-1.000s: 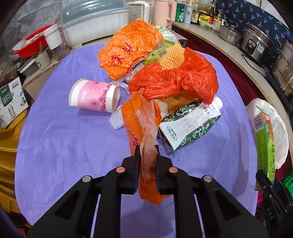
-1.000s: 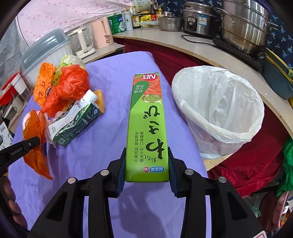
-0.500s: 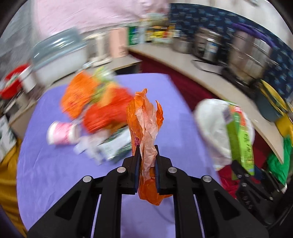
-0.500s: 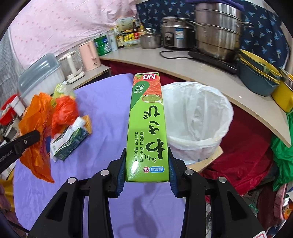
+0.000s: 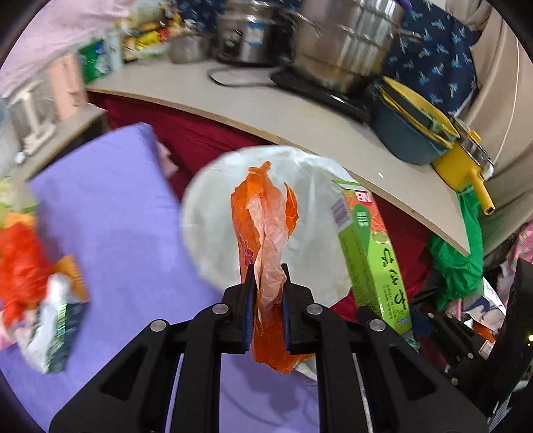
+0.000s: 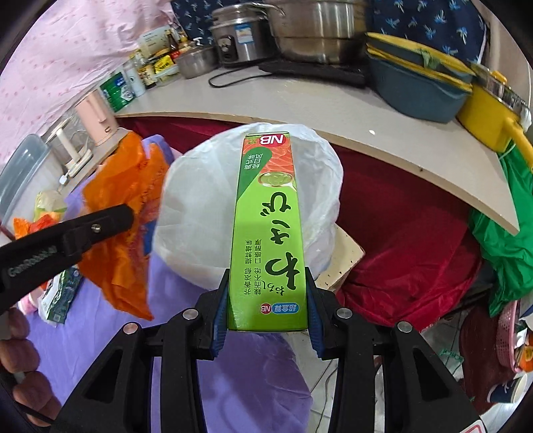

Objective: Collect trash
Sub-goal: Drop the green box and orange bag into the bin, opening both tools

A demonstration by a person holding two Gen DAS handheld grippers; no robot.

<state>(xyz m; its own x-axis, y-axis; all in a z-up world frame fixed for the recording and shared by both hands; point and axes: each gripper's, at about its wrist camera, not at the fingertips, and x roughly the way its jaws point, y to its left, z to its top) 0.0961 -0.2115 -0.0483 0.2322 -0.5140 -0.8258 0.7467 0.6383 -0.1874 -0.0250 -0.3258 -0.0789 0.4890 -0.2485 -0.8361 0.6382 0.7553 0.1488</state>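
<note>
The left gripper (image 5: 266, 306) had its fingers clamped on a crumpled orange plastic bag (image 5: 263, 219), which stood up from the jaws toward twelve o'clock. The right gripper (image 6: 266, 306) had its fingers clamped on the near end of a long green box (image 6: 268, 233), also pointing to twelve o'clock. Beyond both lay the white-lined trash bin (image 6: 319, 173), just off the edge of the purple tablecloth (image 5: 110, 206). At nine o'clock in the left wrist view, blurred leftover trash (image 5: 36, 286) rested on the cloth. Farthest, at twelve o'clock, steel pots (image 6: 299, 30) stood on the counter (image 6: 299, 110).
</note>
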